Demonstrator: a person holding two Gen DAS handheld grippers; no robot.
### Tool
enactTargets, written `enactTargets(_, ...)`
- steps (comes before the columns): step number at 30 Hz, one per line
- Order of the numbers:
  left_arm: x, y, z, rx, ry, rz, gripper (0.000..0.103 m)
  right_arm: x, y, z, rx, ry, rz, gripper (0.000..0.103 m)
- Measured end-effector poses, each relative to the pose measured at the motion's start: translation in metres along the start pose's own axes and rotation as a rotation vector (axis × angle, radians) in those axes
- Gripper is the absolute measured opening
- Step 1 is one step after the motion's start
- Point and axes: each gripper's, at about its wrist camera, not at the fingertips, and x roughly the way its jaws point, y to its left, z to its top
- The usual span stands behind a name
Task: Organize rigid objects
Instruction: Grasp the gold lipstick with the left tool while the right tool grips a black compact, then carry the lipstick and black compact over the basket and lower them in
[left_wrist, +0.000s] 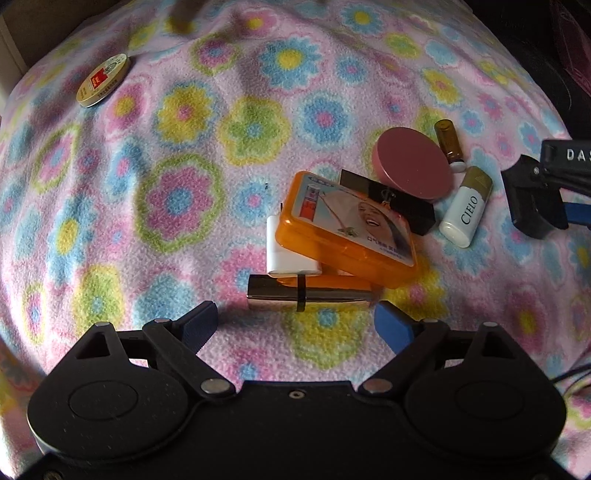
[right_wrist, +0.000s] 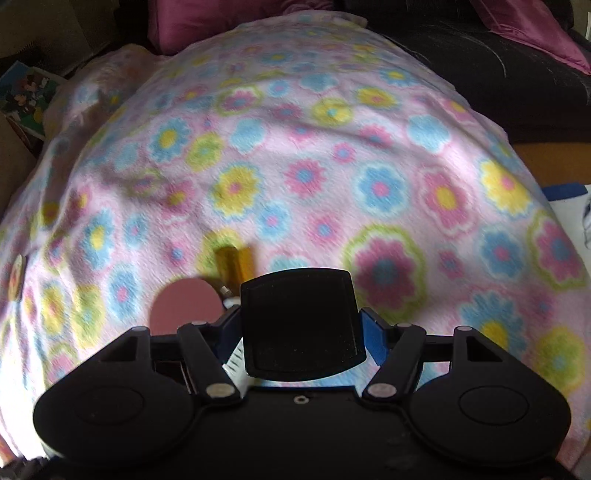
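Note:
In the left wrist view a pile lies on the flowered blanket: an orange case (left_wrist: 347, 229) on a white box (left_wrist: 291, 254), a metallic tube (left_wrist: 310, 297) in front, a black box (left_wrist: 402, 210) behind. A pink round compact (left_wrist: 413, 166), an amber vial (left_wrist: 448, 144) and a white CIELO bottle (left_wrist: 467, 206) lie to the right. My left gripper (left_wrist: 295, 321) is open just short of the tube, nothing between its fingers. My right gripper (right_wrist: 301, 326) is shut on a black flat case (right_wrist: 301, 314); it enters the left wrist view at the far right (left_wrist: 546, 206).
A round yellow tin (left_wrist: 103, 79) lies apart at the far left of the blanket (left_wrist: 184, 184). In the right wrist view the compact (right_wrist: 184, 306) and vial (right_wrist: 234, 266) sit left of the fingers. Dark cushions (right_wrist: 517, 74) border the blanket's far edge.

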Motion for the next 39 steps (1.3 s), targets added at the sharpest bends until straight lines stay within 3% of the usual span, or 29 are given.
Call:
enactTargets(7,0.012,-0.006,0.005,-0.009,0.015,0.038,0.091,0.025,-0.011,-0.032,-0.041,0.065,-0.064,0.074)
enactTargets(12,0.013,-0.006,0.005,-0.014,0.007,0.045,0.089,0.027,-0.005,-0.037,-0.090,0.051,-0.099,0.075)
enactTargets(14,0.011,-0.007,0.004,-0.006,-0.014,0.045,0.070,0.027,-0.005,-0.037,-0.089,0.049,-0.094,0.069)
enactTargets(15,0.009,-0.007,0.004,0.004,-0.027,0.044,0.067,0.027,-0.005,-0.037,-0.090,0.048,-0.082,0.068)
enactTargets(19,0.003,-0.005,0.004,0.016,-0.030,0.041,0.066,0.019,-0.006,-0.035,-0.079,0.030,-0.065,0.067)
enactTargets(27,-0.042,-0.002,-0.017,0.065,-0.083,0.053,0.066,-0.036,-0.010,-0.053,-0.013,-0.011,0.022,0.065)
enactTargets(39,-0.092,0.014,-0.078,0.062,-0.116,0.034,0.066,-0.110,0.008,-0.118,-0.075,-0.019,0.129,0.065)
